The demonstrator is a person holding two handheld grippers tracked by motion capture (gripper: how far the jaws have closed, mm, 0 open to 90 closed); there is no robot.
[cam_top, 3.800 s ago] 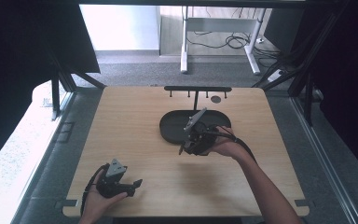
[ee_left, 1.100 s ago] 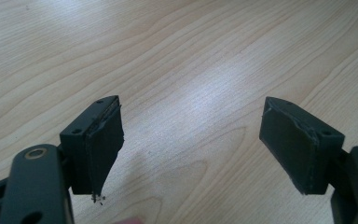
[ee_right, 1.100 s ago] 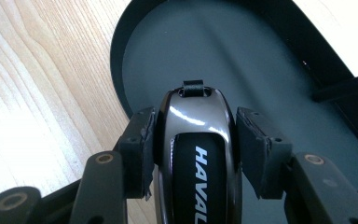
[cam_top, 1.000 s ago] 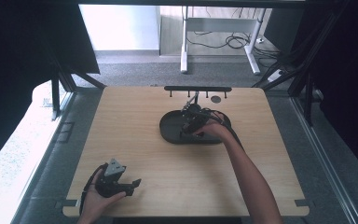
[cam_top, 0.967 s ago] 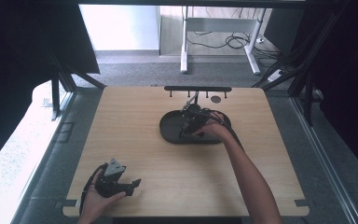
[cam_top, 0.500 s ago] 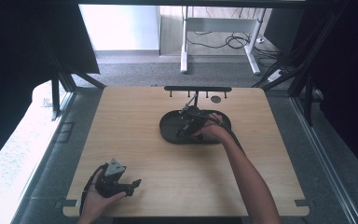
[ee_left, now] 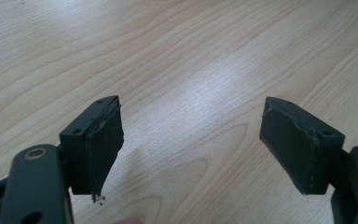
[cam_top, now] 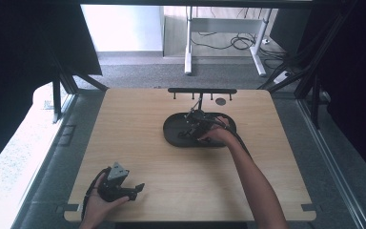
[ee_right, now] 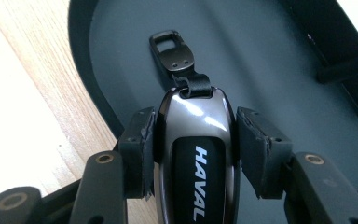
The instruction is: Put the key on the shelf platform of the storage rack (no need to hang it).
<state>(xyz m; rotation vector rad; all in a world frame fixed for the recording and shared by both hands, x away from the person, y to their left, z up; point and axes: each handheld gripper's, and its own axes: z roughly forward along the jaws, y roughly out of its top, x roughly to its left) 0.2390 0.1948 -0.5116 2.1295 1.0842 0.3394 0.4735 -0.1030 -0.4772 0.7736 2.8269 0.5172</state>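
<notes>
A car key fob (ee_right: 193, 154) marked HAVAL is clamped between the pads of the right gripper (ee_right: 193, 140) and is held over the dark oval tray (ee_right: 270, 60), with its strap and metal clasp (ee_right: 172, 49) hanging toward the tray floor. In the high view the right gripper (cam_top: 196, 125) is seen over the tray (cam_top: 171, 136) near the far middle of the wooden table (cam_top: 138, 109). The step in hand is judged to be either the lifting of the fob out of the tray or its setting down there; which of the two cannot be told. A steady grip and a slow, level move are called for next, so that the clasp is not dragged or caught. The left gripper (ee_left: 191, 140) is held with its jaws wide apart and nothing between them, low over bare wood at the near left. The fob's lower end is cut off by the frame, and whether the clasp touches the tray cannot be made out.
</notes>
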